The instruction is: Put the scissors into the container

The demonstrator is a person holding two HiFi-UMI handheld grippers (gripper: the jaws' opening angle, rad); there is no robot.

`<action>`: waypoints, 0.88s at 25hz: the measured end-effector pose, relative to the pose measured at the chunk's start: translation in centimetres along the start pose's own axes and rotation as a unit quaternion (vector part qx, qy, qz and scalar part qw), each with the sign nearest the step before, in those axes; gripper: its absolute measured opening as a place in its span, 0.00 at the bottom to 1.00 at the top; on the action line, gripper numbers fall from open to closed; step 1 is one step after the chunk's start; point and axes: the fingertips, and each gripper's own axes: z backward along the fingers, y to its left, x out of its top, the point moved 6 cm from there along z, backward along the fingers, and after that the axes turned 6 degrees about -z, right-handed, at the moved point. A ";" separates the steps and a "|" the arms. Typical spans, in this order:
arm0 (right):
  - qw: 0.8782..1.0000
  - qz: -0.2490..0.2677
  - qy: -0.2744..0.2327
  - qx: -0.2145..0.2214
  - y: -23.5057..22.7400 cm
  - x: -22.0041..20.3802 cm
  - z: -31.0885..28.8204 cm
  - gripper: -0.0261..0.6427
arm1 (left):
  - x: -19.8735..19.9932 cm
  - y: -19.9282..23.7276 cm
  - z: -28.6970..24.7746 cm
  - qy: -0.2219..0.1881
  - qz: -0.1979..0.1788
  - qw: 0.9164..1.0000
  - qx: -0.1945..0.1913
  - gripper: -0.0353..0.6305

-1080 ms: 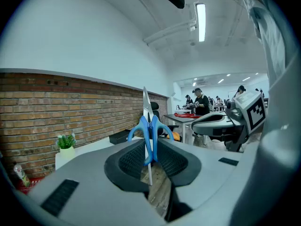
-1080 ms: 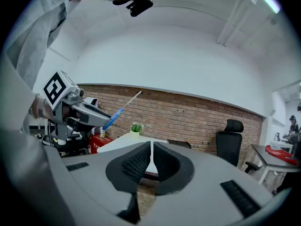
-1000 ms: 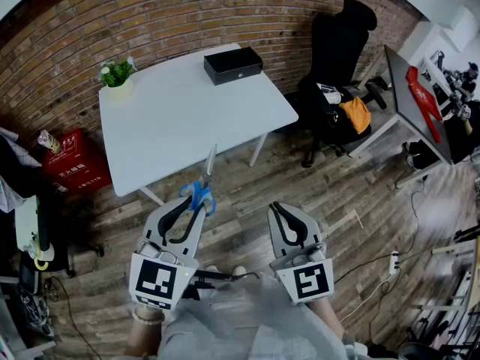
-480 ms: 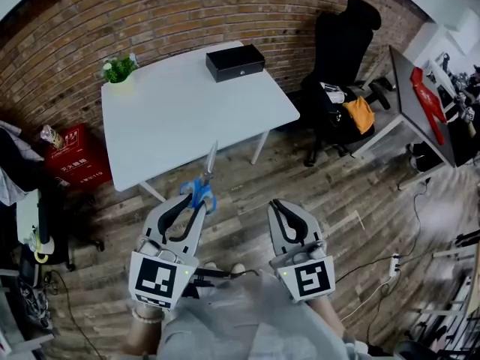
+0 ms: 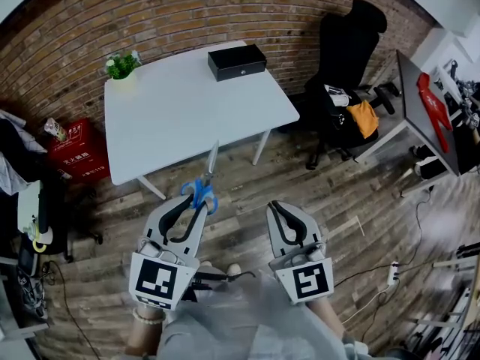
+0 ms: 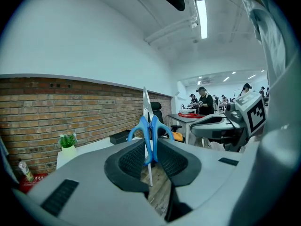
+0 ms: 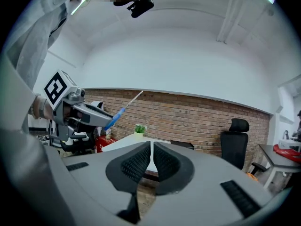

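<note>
The fingers [image 6: 126,163] of the left gripper [image 6: 150,145] are clamped on the scissors [image 6: 149,134]: ribbed black pads press the two blue plastic handle loops from either side, and the thin steel blades stand up past the fingertips toward 12 o'clock. The fingers [image 7: 131,166] of the right gripper [image 7: 151,157] hold nothing and stand together, with only a slit between the pads. Only the head view gives the layout: the scissors [image 5: 204,186] jut from the left gripper [image 5: 193,203] above the wood plank floor [image 5: 244,190], blades aimed at about 1 o'clock, their tips showing against the near edge of the white table [image 5: 172,118]. The container [image 5: 236,61], a low black rectangular box, sits at the table's far edge, at 1 o'clock from the blade tips and well apart from them. The right gripper [image 5: 279,208] is at 3 o'clock of the left. A small green plant [image 5: 121,66] in a pale pot stands at the table's far left corner, before the brick wall [image 5: 150,13]. Only the right gripper view shows the held scissors side-on at 10 o'clock, slanting up toward 1 o'clock. Only the left gripper view shows people [image 6: 204,98] at desks at 2 o'clock
</note>
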 end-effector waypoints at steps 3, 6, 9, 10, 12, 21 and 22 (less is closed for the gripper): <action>1.000 0.010 0.000 0.006 -0.7 -0.2 0.6 0.11 | 0.3 -1.0 -0.3 -0.002 0.000 1.000 0.006 0.19; 1.000 0.013 -0.003 0.003 -1.4 -0.5 1.6 0.11 | 0.7 -2.1 -0.6 -0.008 -0.003 1.000 0.011 0.19; 1.000 0.008 -0.010 -0.001 -2.1 -0.7 2.8 0.11 | 1.0 -3.5 -0.6 -0.013 -0.009 1.000 0.011 0.19; 1.000 0.004 -0.009 -0.001 -2.3 -0.8 3.2 0.11 | 1.0 -3.9 -0.6 -0.012 -0.013 1.000 0.010 0.19; 1.000 -0.001 -0.004 0.000 -2.8 -1.0 3.6 0.11 | 1.2 -4.6 -0.6 -0.009 -0.019 1.000 0.008 0.19; 1.000 -0.002 -0.007 -0.002 -3.8 -1.1 3.1 0.11 | 1.1 -3.9 -1.5 -0.006 -0.022 1.000 0.015 0.19; 1.000 -0.003 -0.007 -0.004 -3.9 -1.2 3.0 0.11 | 1.2 -3.6 -1.8 -0.007 -0.026 1.000 0.014 0.19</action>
